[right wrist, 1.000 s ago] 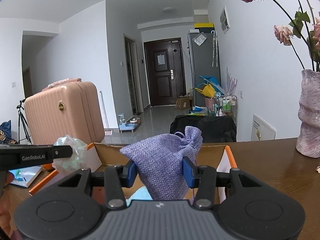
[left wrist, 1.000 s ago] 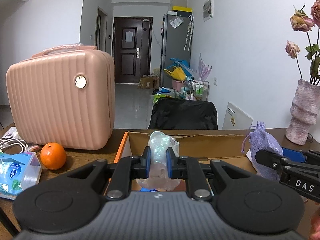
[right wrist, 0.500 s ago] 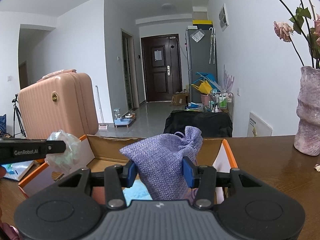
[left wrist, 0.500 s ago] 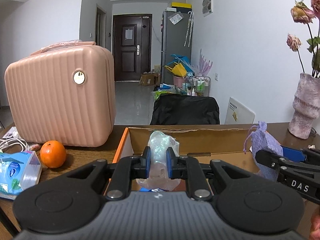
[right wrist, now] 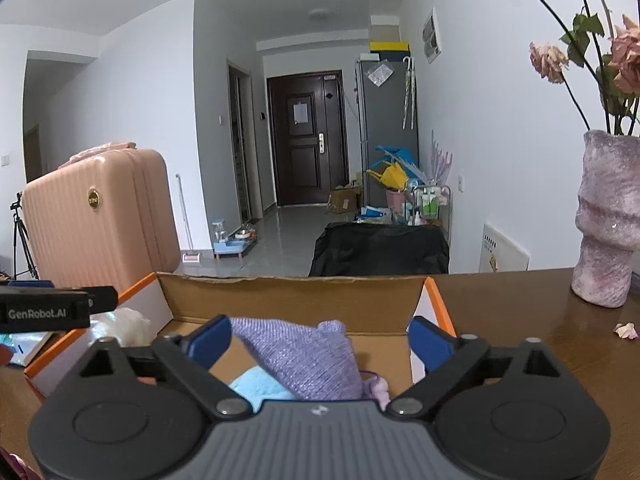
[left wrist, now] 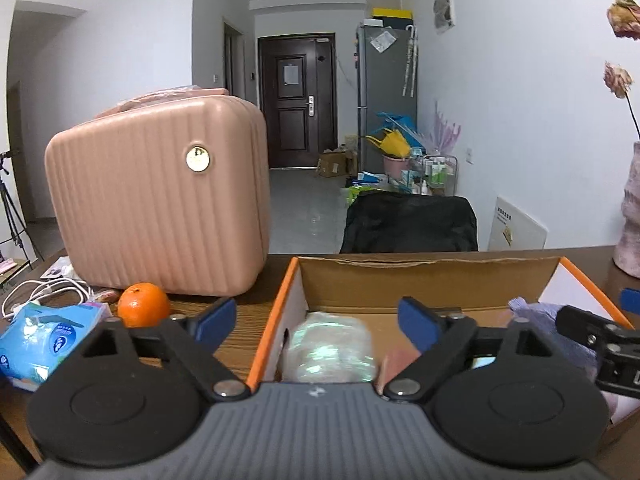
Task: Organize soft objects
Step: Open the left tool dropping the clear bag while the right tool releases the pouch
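An open cardboard box (left wrist: pixel 428 276) with orange edges sits on the wooden table; it also shows in the right wrist view (right wrist: pixel 296 296). My left gripper (left wrist: pixel 316 316) is open, and a clear plastic bag (left wrist: pixel 330 346) lies in the box's left part below it. My right gripper (right wrist: pixel 320 336) is open over a purple fabric pouch (right wrist: pixel 304 356), which lies in the box on a light blue soft item (right wrist: pixel 260 388). The pouch (left wrist: pixel 536 312) and the right gripper's finger show at the right of the left wrist view.
A pink hard case (left wrist: pixel 160 200) stands left of the box, with an orange (left wrist: pixel 144 304), a blue tissue pack (left wrist: pixel 48 340) and white cables (left wrist: pixel 44 292) before it. A pink vase (right wrist: pixel 608 220) with dried roses stands on the right. A black chair back (left wrist: pixel 408 224) is behind the table.
Both grippers have opened. The plastic bag and the purple pouch have dropped out of the fingers into the box. Both grippers have lowered toward the box.
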Tool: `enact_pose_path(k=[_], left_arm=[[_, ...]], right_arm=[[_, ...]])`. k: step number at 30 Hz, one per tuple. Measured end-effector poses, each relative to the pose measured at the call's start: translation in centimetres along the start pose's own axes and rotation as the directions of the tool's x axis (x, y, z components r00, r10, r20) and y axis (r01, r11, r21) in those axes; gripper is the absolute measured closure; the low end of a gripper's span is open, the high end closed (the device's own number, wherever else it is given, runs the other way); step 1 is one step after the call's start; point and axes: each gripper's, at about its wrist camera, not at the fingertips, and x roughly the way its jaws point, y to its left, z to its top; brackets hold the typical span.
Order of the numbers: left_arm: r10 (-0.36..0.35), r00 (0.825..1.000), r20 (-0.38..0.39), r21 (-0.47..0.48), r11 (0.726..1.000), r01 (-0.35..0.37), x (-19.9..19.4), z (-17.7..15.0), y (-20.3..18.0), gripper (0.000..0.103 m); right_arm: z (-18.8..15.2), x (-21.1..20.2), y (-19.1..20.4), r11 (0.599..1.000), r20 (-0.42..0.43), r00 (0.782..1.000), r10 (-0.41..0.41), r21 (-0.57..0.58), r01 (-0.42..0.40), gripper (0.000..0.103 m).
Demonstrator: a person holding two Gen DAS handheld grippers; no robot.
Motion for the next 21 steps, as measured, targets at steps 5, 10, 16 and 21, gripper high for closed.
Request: enact_pose_path(k=[5,10,16,21], left_arm=[[0.023,1.000,-0.004,-0.024,0.999,-0.023,0.1,0.1,0.5,0.000],[0.027,1.000,-0.006,-0.028,0.999,-0.027,0.1,0.1,0.4,0.000],[0.025,1.000,-0.009,-0.036,0.999,-0.025,-0.2,0.2,0.7,0.000],[0.020,1.000,-0.002,-0.054,0.998,-0.020,-0.9,0.4,1.0,0.000]], right_arm=[[-0.2,-0.5,0.0,1.000,0.019,1.000,-0.009,-0.010,0.010,0.000],[-0.2,-0.5,0.1,1.000,0.014,1.000,-0.007,-0.017,0.007,0.000],[-0.3,-0.8,0.1,1.000,0.011,1.000,-0.013,-0.016,0.013,0.000],[-0.4,-1.4,0.1,1.000,0.016,1.000,-0.013,-0.019,0.014,0.000]])
